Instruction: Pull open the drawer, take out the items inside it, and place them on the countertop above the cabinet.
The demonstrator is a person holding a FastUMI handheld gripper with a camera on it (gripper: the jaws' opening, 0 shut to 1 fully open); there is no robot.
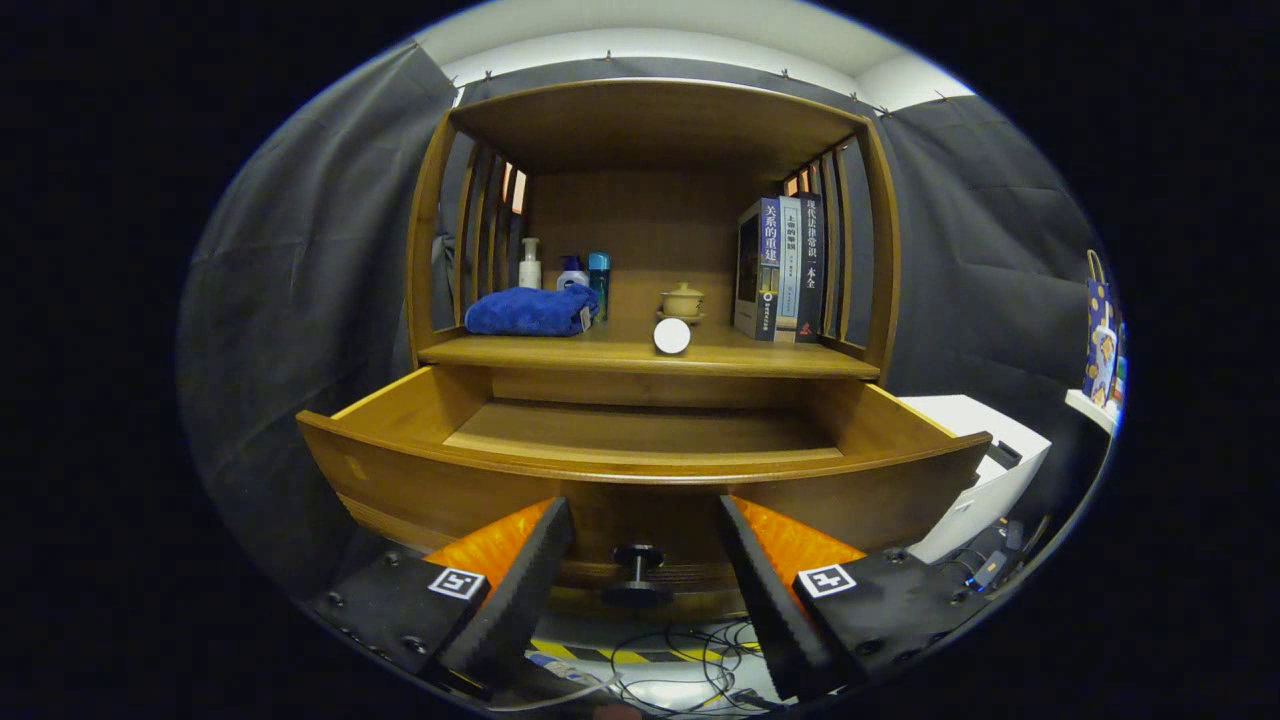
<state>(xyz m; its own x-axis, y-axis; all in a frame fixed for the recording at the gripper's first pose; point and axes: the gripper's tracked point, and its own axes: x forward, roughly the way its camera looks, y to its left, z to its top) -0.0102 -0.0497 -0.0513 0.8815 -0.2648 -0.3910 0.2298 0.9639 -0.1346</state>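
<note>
The drawer point(640, 470) of the wooden cabinet point(650, 130) stood pulled well out, its curved front panel facing the gripper point(645, 570) and its wooden floor showing bare as far as the front panel let one see. On the countertop point(760, 358) above it, a folded blue towel point(530, 310) lay toward the left edge, with three bottles point(565, 268) standing in a row just behind it near the back left corner. Near the middle of the countertop a small lidded ceramic cup point(683, 300) sat on a saucer, and just in front of it, close to the front edge, stood a small white round object point(672, 336) whose kind could not be told. A few upright books point(785, 270) leaned against the slatted right side of the cabinet. Beyond the cabinet's right side stood a white box-like unit point(985, 470), and loose cables point(680, 660) trailed over the floor below the drawer. The gripper was held low and level before the drawer front, pointing straight at it, its fingers point(520, 590) spread wide apart and gripping nothing. The drawer's dark knob point(637, 572) stood between them, clear of both, with nothing else lying between the fingers and the drawer front.
</note>
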